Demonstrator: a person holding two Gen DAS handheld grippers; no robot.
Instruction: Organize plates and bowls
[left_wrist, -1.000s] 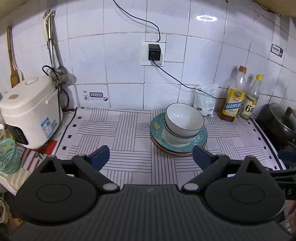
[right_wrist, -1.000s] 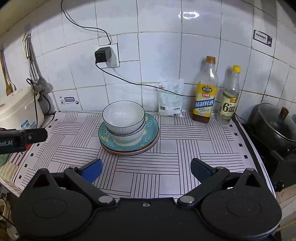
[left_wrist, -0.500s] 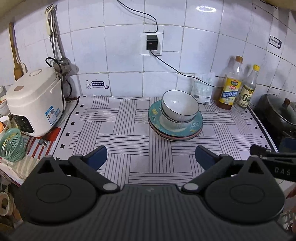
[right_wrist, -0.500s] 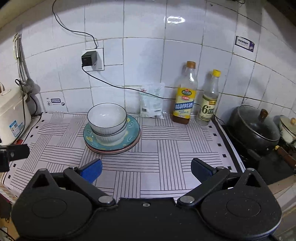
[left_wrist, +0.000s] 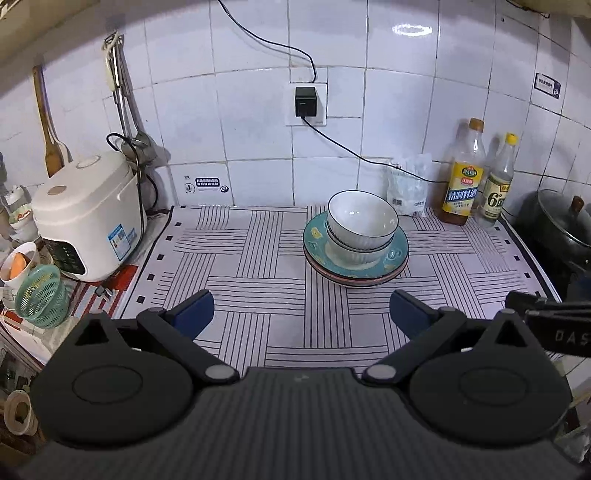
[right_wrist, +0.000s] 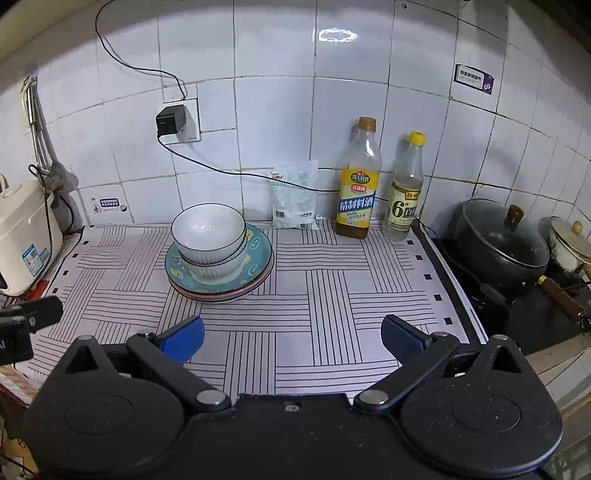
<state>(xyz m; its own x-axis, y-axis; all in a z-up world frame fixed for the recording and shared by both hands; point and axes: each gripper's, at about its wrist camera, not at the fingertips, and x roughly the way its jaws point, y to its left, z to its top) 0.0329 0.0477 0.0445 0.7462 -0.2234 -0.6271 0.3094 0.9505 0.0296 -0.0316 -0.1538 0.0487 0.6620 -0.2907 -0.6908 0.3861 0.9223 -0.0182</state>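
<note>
Two bowls (left_wrist: 362, 221) nested, mouths up, on stacked plates (left_wrist: 395, 254); both claws released, empty.

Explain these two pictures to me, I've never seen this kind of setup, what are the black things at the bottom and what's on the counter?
Each picture comes from a camera mounted on a hand-held gripper, looking forward along its two blue-tipped fingers. One view shows the left gripper, the other the right gripper. Both are open and hold nothing. On the striped mat sit two white bowls, nested, on a stack of plates, the top one teal. Behind stand two bottles, a small bag, a rice cooker on the left and a dark pot on the right.
</note>
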